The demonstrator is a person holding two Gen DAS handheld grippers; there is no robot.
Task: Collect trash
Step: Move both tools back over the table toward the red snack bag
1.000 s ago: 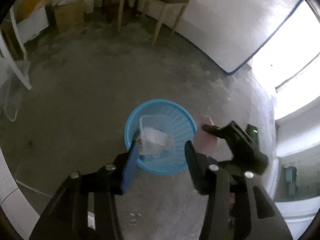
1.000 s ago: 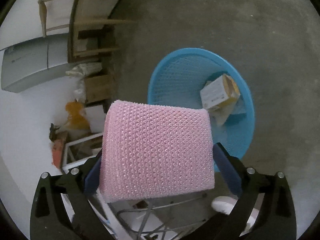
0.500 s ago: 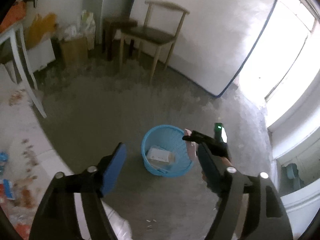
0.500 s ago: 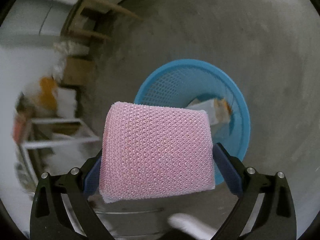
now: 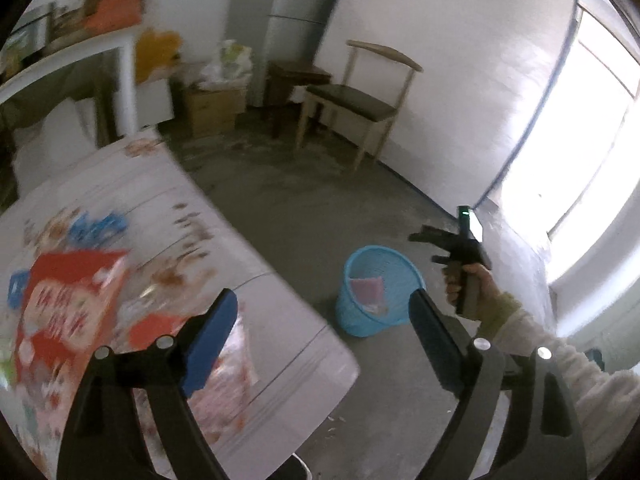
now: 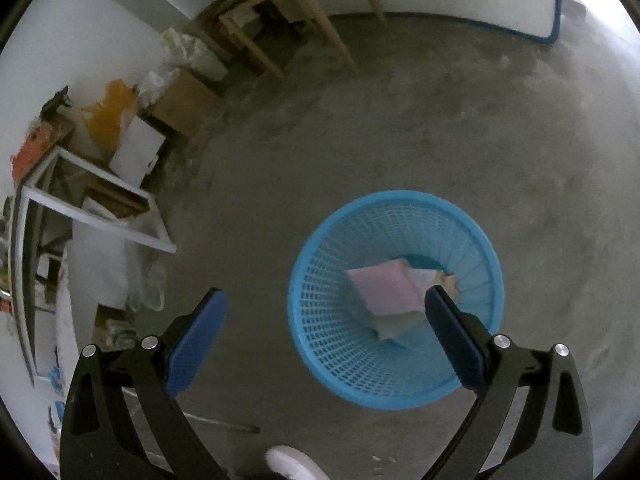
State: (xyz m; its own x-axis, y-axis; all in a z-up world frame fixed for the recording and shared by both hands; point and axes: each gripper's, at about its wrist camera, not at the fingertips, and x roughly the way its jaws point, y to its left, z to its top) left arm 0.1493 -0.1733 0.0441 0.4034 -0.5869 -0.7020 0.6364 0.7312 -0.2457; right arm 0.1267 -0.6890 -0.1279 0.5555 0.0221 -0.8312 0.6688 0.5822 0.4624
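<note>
Jaws of the left gripper (image 5: 324, 312) stand spread wide with nothing between them, having just been opening, and it tilts downward over the corner of a white table with blurred printed patterns (image 5: 280, 304). At nine o'clock on that table lies a red printed carton (image 5: 68, 300), its lettering too blurred to read. The right gripper (image 6: 326, 312) is likewise released and empty, pointing steeply down above the round blue plastic mesh basket (image 6: 320, 344) on the grey concrete floor. Inside the basket rests the pink bubble-wrap pad (image 6: 386, 288) upon paler packaging. From the left view, at three o'clock, a hand (image 5: 474, 284) in a pale sleeve grips the right tool's handle. At twelve o'clock, far back, stands a wooden chair with a dark seat (image 5: 356, 100).
</note>
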